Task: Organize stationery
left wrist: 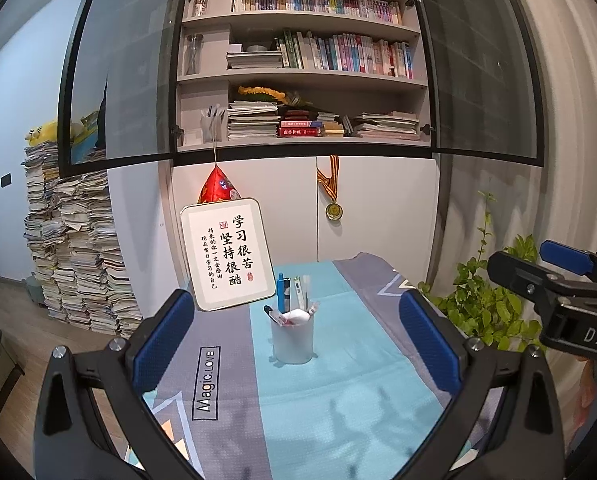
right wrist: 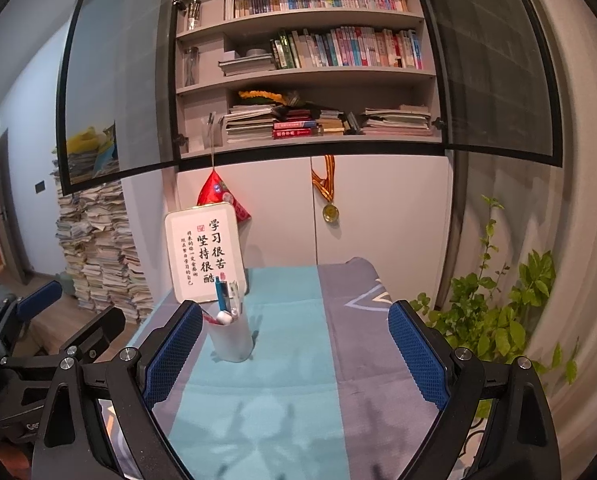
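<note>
Stacks of paper and books (left wrist: pixel 78 252) stand on the floor at the far left, beyond the left edge of the table, rising beside the glass cabinet door. A framed calligraphy sign (left wrist: pixel 228 254) stands tilted at the far left corner of the table, leaning toward the cabinet front, with a red pouch (left wrist: pixel 218 190) hanging just behind its top edge. The table is covered by a cloth (left wrist: pixel 318 400) in grey and turquoise bands, with a printed "Magic.LOVE" label on the left grey band.

Left gripper (left wrist: pixel 298 344): jaws wide apart, nothing between the blue pads, held above the near edge of the table. Its fingers (left wrist: pixel 162 344) frame the pen cup without touching it.

Pen cup (left wrist: pixel 292 338): white, translucent, upright on the turquoise band near the centre of the table, closer to the far edge than the near edge. It holds several pens (left wrist: pixel 283 292), including a blue one, and a white rounded item that leans on its rim. In the right wrist view the pen cup (right wrist: pixel 232 338) stands just beside the left finger of the right gripper, in front of the sign.

A medal (left wrist: pixel 333 210) on a striped ribbon hangs on the cabinet door behind the far edge.

Right gripper (right wrist: pixel 294 354): jaws wide apart, empty, held above the near edge, right of the pen cup. A potted green plant (right wrist: pixel 502 320) stands past the right edge of the table, next to a pale curtain
</note>
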